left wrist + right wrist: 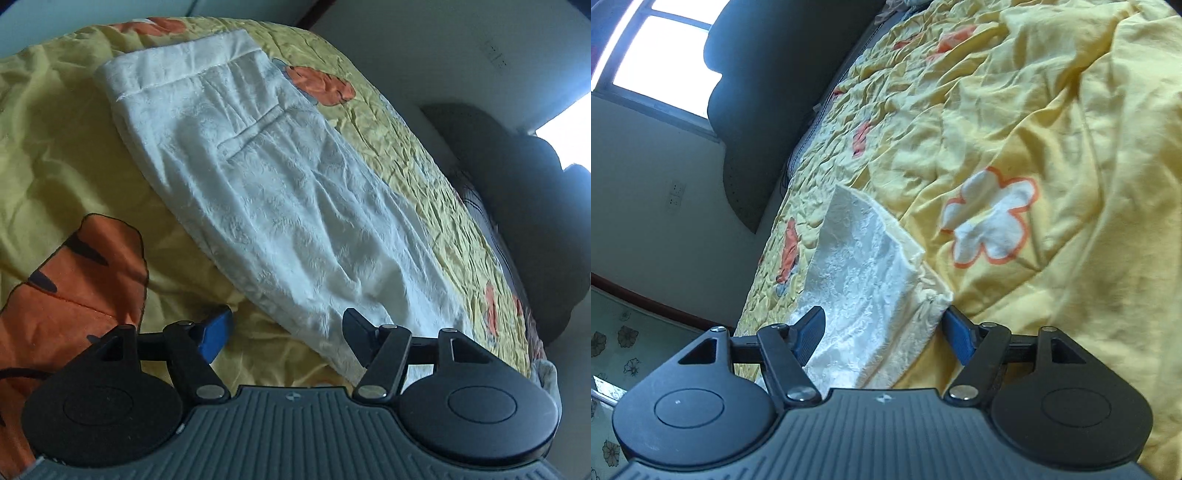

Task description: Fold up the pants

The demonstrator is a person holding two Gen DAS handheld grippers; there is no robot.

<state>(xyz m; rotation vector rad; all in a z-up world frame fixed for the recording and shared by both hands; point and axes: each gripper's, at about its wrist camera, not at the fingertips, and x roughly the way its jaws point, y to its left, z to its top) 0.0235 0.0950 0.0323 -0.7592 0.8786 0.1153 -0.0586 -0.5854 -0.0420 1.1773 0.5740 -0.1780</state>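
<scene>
White textured pants (266, 177) lie on a yellow bedspread (66, 155), folded lengthwise, with the waistband at the far end and a welt pocket showing. My left gripper (288, 332) is open just above the near part of the leg, its jaws wide apart with nothing between them. In the right wrist view the leg end of the pants (864, 273) lies in front of my right gripper (884, 334), which is open, with the cloth lying between and below its jaws.
The bedspread (1052, 147) is wrinkled and carries orange animal patches (74, 288) and a white flower (990, 218). A dark headboard (768, 85) and a window (653, 55) stand at the bed's far side. A dark shape (524, 206) sits beyond the bed edge.
</scene>
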